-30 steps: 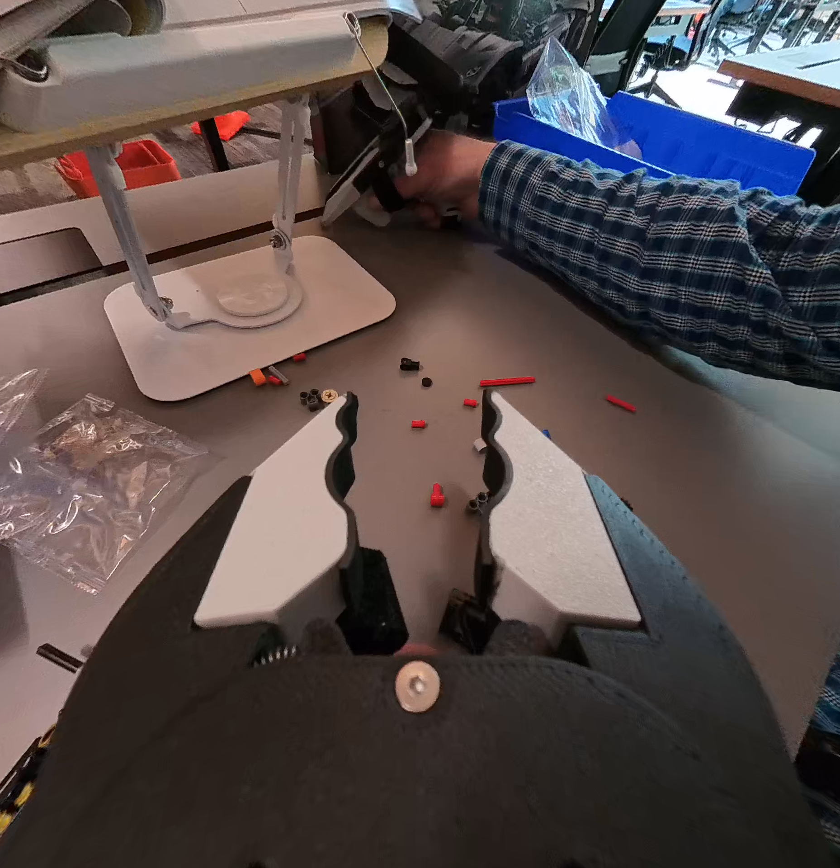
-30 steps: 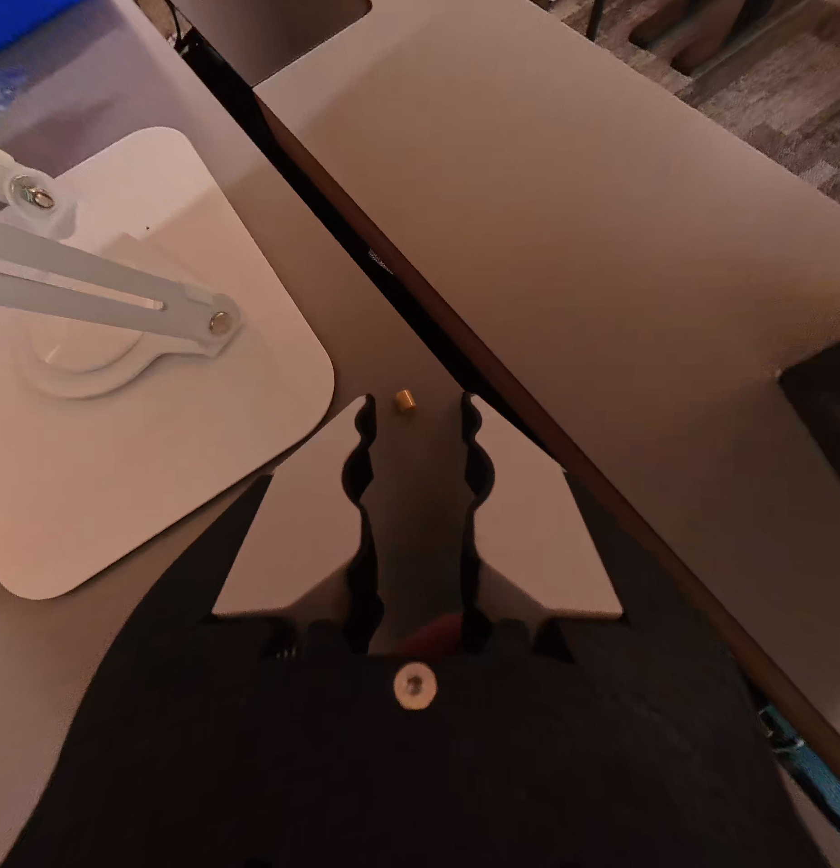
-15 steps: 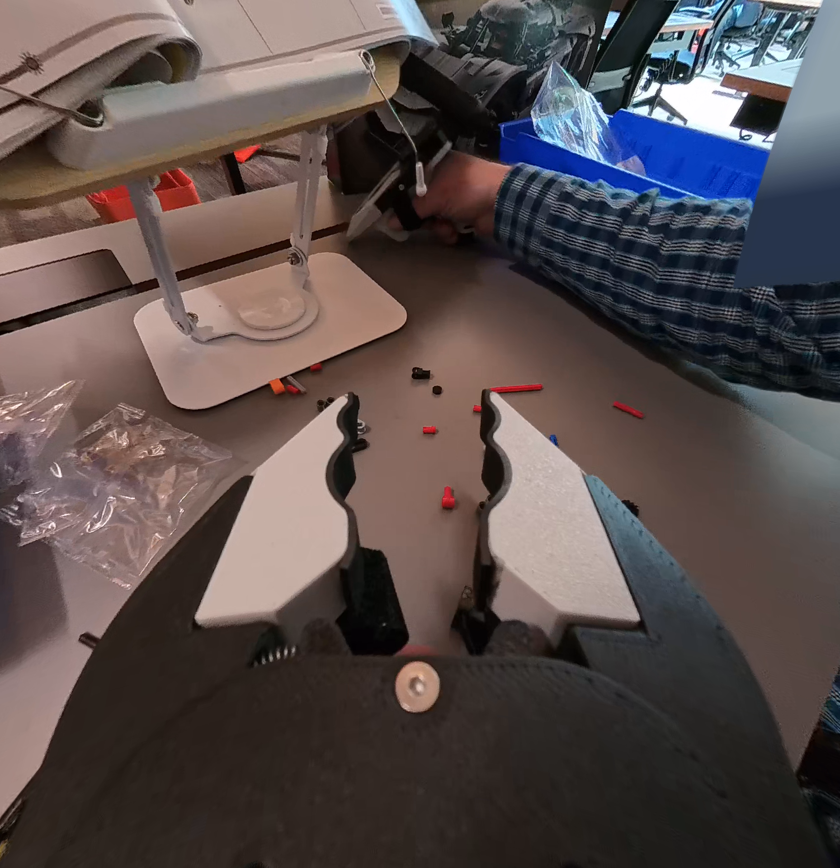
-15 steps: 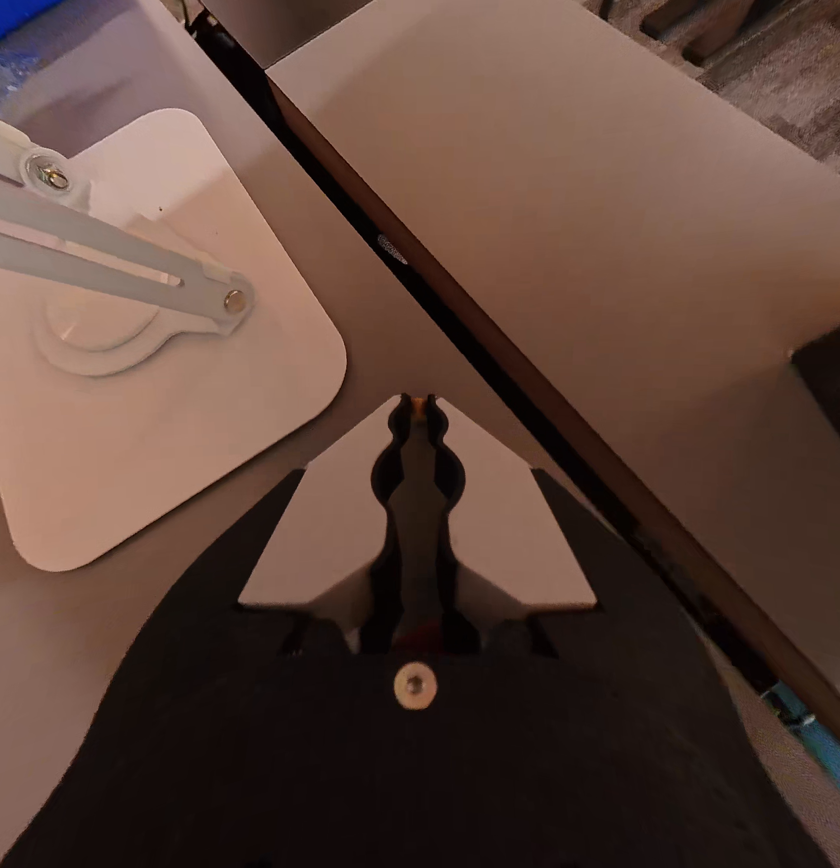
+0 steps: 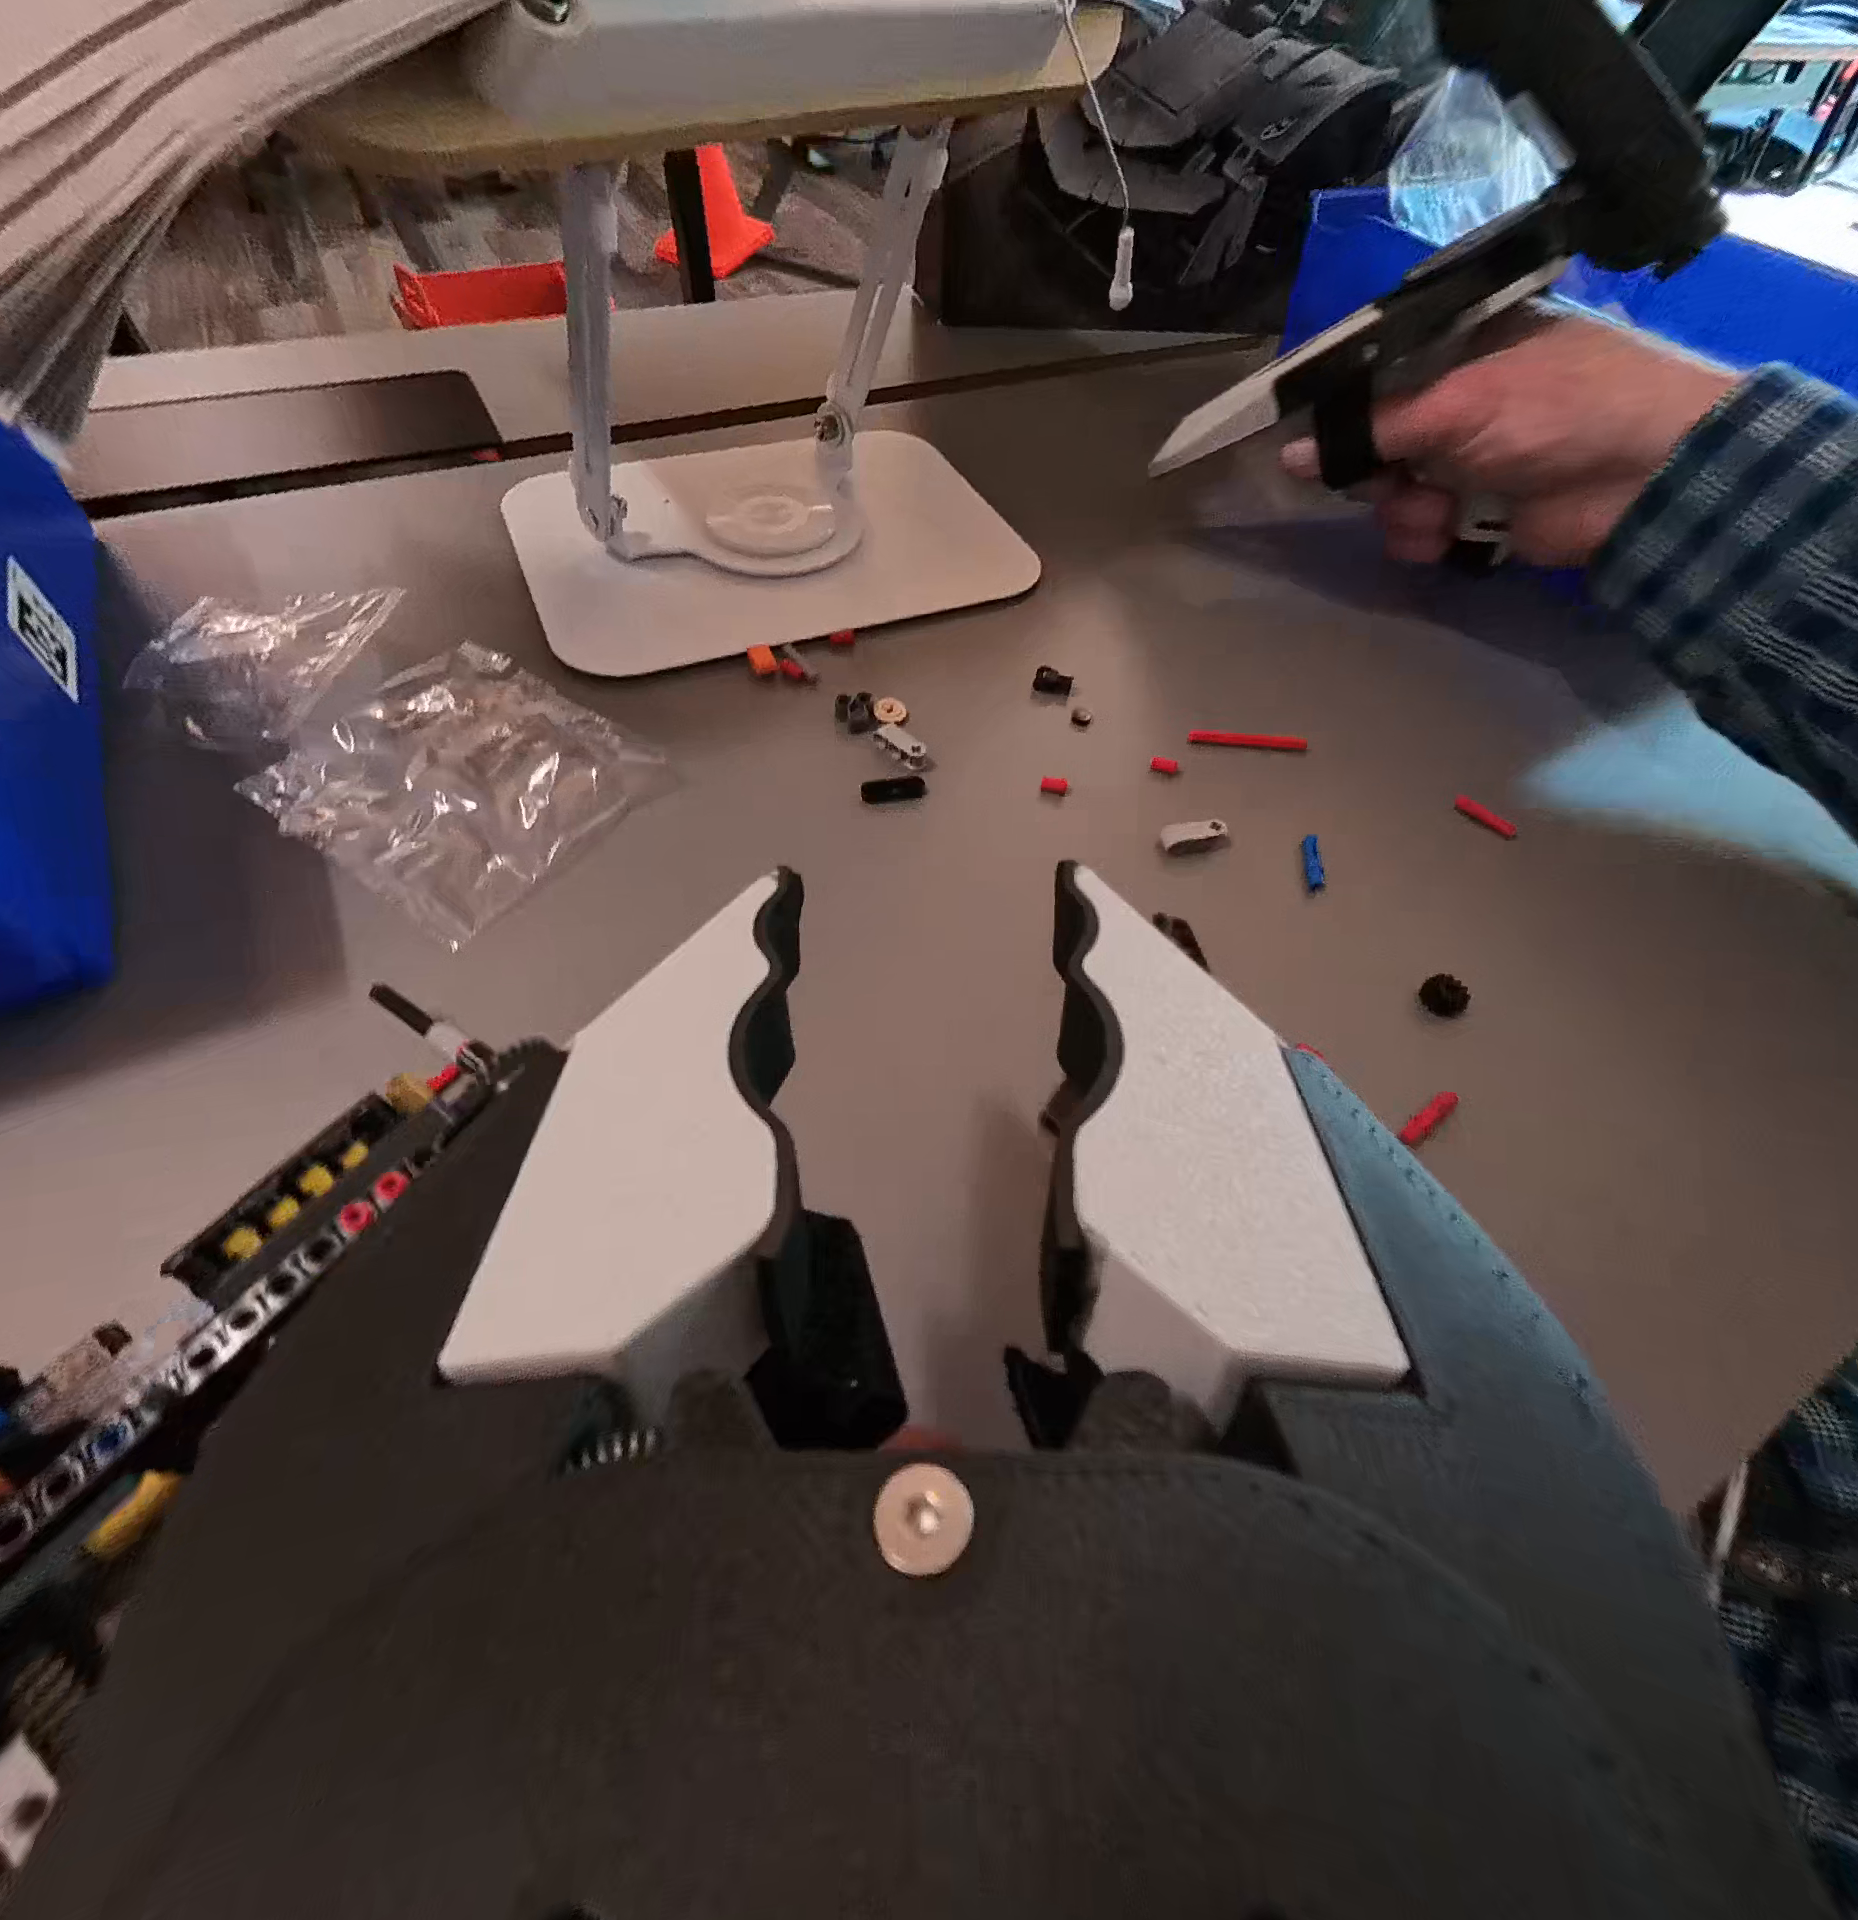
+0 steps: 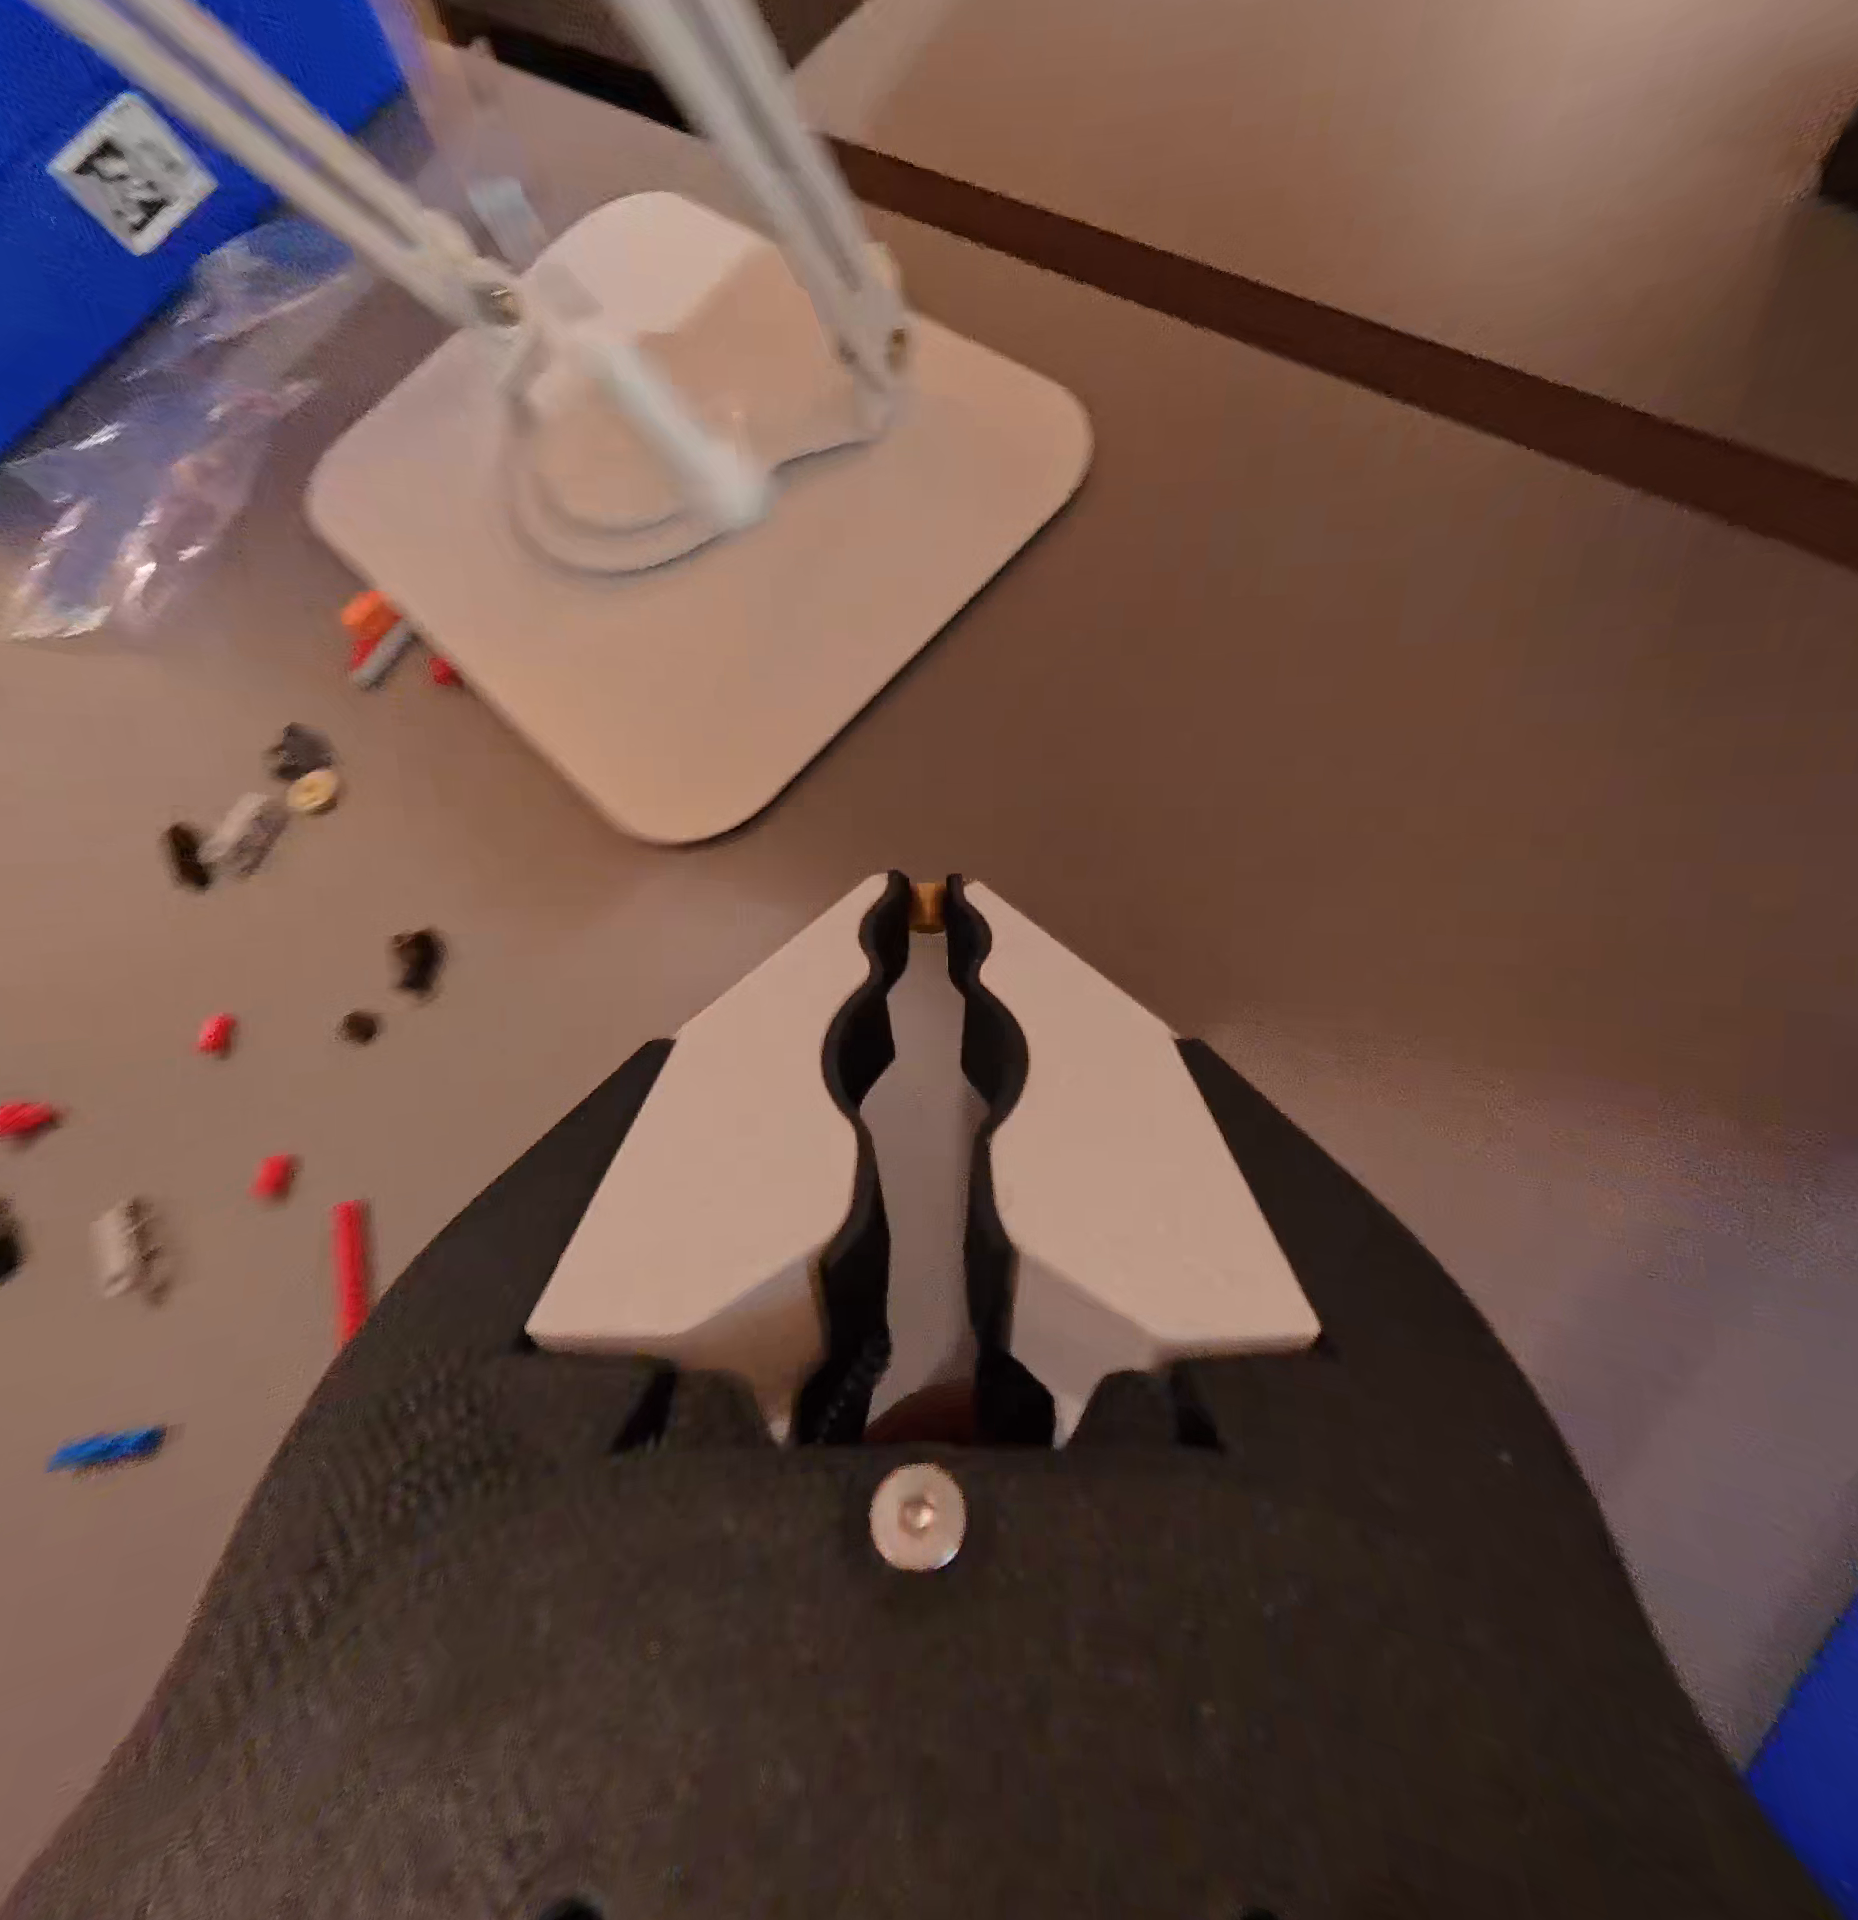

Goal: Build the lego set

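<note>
Lifted clear of the desk (image 6: 1424, 831) since half a second ago, the right gripper (image 6: 927, 906) now carries the small tan lego bush (image 6: 927, 904), with its jaws closed on the piece at their very tips, above bare desk just in front of the white stand base (image 6: 696, 644). From the left wrist view that same gripper (image 5: 1164, 462) hangs in the air at the upper right, held by a hand (image 5: 1507, 457) in a plaid sleeve (image 5: 1756, 582). The left gripper (image 5: 927, 883) has drawn back and its jaws stand wide apart, holding nothing, over the desk (image 5: 1008, 582). Loose lego pieces lie scattered ahead of it: a long red axle (image 5: 1247, 741), a blue pin (image 5: 1313, 861), a grey connector (image 5: 1193, 834) and a black gear (image 5: 1444, 994). Clear plastic bags (image 5: 437, 769) lie to the left, and the partly built black lego frame (image 5: 281, 1226) sits at the lower left beside the gripper body.
</note>
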Motion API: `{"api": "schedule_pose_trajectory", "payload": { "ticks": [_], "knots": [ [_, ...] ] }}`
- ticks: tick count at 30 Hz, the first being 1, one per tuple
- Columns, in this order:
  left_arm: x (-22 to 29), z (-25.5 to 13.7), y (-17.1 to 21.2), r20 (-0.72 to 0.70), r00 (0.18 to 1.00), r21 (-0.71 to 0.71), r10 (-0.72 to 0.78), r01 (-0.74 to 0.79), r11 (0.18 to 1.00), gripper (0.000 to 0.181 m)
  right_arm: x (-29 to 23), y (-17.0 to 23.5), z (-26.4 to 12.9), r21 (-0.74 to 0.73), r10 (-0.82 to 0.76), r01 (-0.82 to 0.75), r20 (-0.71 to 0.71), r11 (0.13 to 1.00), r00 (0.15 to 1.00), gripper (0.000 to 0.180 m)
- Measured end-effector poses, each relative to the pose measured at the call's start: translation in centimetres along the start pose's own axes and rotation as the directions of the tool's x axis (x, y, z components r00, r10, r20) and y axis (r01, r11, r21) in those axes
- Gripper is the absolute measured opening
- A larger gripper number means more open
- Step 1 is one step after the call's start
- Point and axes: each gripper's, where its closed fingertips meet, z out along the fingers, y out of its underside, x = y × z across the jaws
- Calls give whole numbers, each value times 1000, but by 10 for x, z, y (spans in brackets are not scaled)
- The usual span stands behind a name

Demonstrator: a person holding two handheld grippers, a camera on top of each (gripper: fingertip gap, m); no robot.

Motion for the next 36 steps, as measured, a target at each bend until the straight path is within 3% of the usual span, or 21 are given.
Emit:
{"api": "schedule_pose_trajectory", "payload": {
  "ticks": [5,10,16,21,33,36],
  "knots": [
    [11,-9,24,-3,1000,-36,-21,21,999,47,-99,21,-19,-23,-171,178,176,984,969,3],
    [19,-7,36,-18,1000,-66,8,-9,998,47,-165,50,1,-98,-318,362,307,927,897,3],
    [19,-4,45,-34,999,-76,-6,3,997,47,-175,70,19,-167,-328,402,347,900,879,4],
    [21,1,51,-55,998,-88,-19,14,996,47,-175,72,18,-182,-349,429,350,885,869,17],
    [16,-2,54,-47,999,-96,-12,7,995,46,-171,43,-30,-64,-313,349,318,935,895,7],
    [13,-5,53,-41,999,-96,3,-7,995,45,-180,48,-48,-51,-337,371,318,927,886,13]
  ]
}}
